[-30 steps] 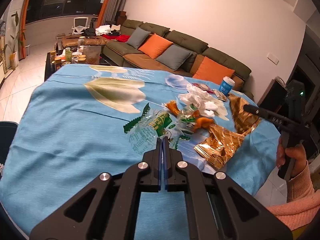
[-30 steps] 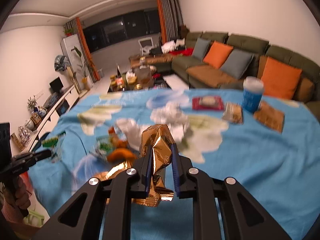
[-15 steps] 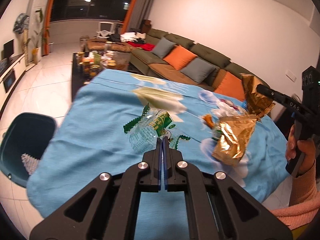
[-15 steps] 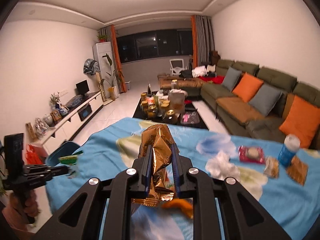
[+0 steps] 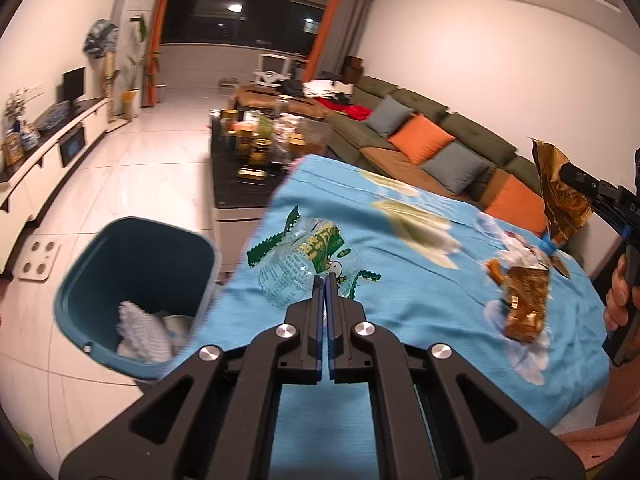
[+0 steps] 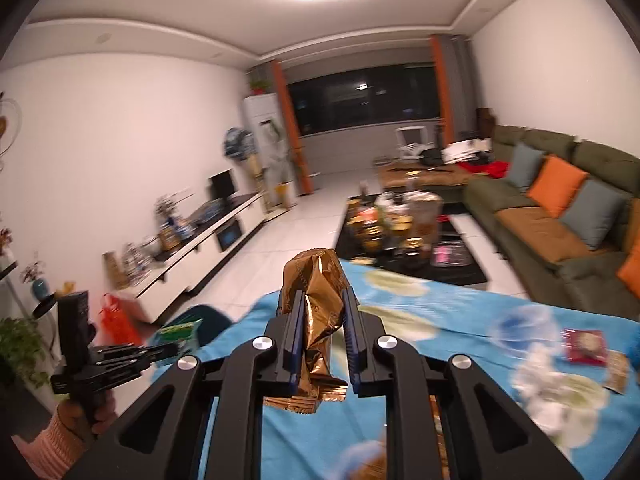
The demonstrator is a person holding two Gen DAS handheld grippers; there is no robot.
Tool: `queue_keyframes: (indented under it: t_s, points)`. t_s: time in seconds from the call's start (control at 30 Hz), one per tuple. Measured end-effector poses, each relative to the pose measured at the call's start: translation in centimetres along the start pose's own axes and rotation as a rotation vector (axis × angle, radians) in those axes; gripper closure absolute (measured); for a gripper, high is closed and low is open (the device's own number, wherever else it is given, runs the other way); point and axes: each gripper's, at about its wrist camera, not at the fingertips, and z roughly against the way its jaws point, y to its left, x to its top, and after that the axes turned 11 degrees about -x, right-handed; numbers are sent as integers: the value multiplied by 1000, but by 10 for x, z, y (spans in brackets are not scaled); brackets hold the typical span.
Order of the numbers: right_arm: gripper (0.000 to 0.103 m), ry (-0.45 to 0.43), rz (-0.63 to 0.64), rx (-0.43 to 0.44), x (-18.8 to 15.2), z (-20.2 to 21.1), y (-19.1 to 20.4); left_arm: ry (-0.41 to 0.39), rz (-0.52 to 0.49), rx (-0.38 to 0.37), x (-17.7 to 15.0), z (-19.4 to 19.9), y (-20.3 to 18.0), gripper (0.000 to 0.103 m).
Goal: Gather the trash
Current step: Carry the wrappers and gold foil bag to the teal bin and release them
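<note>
The left claw (image 5: 324,280) is pressed together on the edge of a clear green-printed wrapper (image 5: 308,260), held up over the blue-clothed surface (image 5: 420,280), just beside the teal bin (image 5: 136,280). The right claw (image 6: 323,320) pinches a crumpled gold wrapper (image 6: 318,300) above the surface. Another gold wrapper (image 5: 526,304) lies on the cloth beside what looks like white tissue (image 6: 552,384), blurred.
</note>
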Motion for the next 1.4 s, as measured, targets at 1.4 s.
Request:
queue_keyframes:
  t_s: [1.4]
  points:
    - [83,523,210,312,-54,-269,282,102,243,290,-24,-17,158,101]
